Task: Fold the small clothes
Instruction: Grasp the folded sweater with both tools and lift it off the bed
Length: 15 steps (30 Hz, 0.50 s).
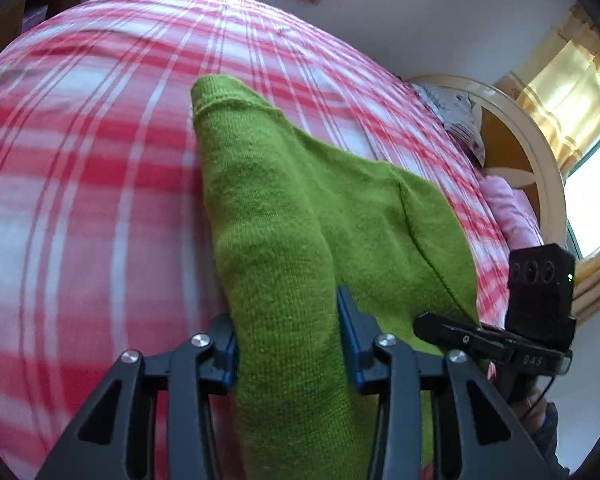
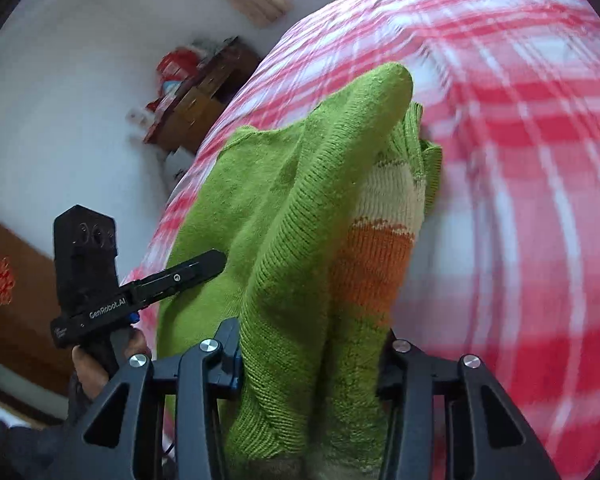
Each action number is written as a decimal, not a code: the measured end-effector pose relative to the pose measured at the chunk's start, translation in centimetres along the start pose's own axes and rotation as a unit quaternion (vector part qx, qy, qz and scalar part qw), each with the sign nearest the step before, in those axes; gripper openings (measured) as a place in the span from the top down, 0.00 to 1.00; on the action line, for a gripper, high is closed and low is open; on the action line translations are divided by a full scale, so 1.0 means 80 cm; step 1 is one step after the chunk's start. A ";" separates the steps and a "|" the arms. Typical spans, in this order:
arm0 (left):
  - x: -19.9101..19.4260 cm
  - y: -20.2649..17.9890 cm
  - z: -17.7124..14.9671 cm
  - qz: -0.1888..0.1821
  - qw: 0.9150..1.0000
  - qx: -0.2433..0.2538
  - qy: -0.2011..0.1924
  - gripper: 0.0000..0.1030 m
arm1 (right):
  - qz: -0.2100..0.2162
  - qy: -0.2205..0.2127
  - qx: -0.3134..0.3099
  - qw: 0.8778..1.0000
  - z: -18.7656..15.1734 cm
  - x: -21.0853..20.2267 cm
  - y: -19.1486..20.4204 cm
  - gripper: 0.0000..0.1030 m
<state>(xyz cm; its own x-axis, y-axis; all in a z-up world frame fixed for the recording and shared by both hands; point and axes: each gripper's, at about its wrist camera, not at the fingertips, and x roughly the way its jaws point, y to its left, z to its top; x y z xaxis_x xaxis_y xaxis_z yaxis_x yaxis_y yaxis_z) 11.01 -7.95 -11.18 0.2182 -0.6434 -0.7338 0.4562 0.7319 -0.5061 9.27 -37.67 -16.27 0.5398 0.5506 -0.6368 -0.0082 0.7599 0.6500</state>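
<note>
A small green knit sweater [image 1: 300, 208] with orange and cream stripes [image 2: 376, 256] hangs lifted over a bed with a red and white plaid sheet [image 1: 100, 160]. My left gripper [image 1: 286, 332] is shut on a bunched part of the sweater that fills the space between its jaws. My right gripper [image 2: 312, 344] is shut on another bunched part of it. Each gripper shows in the other's view: the right one [image 1: 500, 340] at the sweater's right edge, the left one [image 2: 148, 284] at its left edge.
The bed's curved cream headboard [image 1: 520, 128] with pillows [image 1: 460, 120] and a pink cloth [image 1: 508, 208] lies to the right, by a window with gold curtains [image 1: 560, 92]. A wooden cabinet [image 2: 196, 96] stands by the white wall beyond the bed.
</note>
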 end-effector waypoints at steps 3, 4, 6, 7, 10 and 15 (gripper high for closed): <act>-0.019 -0.002 -0.034 0.000 1.000 -0.003 0.002 0.57 | 0.007 0.009 -0.008 1.000 -0.042 -0.007 0.016 0.56; -0.023 -0.002 -0.041 0.002 1.000 -0.004 0.001 0.51 | 0.005 0.010 -0.017 1.000 -0.056 -0.010 0.024 0.56; -0.026 0.001 -0.046 0.019 1.000 -0.002 -0.011 0.39 | -0.004 0.003 -0.026 1.000 -0.069 -0.011 0.032 0.53; -0.025 0.002 -0.043 0.029 0.999 -0.001 -0.015 0.35 | -0.013 -0.005 -0.030 0.999 -0.072 -0.012 0.034 0.52; -0.015 0.001 -0.029 0.044 0.999 0.008 -0.024 0.22 | -0.039 -0.027 -0.030 0.998 -0.068 -0.012 0.037 0.41; 0.006 -0.013 -0.024 0.070 0.996 0.037 -0.035 0.12 | -0.048 -0.053 -0.018 0.997 -0.049 -0.010 0.024 0.31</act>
<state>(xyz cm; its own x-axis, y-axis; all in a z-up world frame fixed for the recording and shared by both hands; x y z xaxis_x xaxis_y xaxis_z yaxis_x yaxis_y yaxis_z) 8.97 -8.57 -11.87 0.3421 -0.5521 -0.7604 0.4785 0.7988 -0.3647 5.49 -35.31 -16.14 0.6261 0.4363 -0.6463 0.0190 0.8200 0.5720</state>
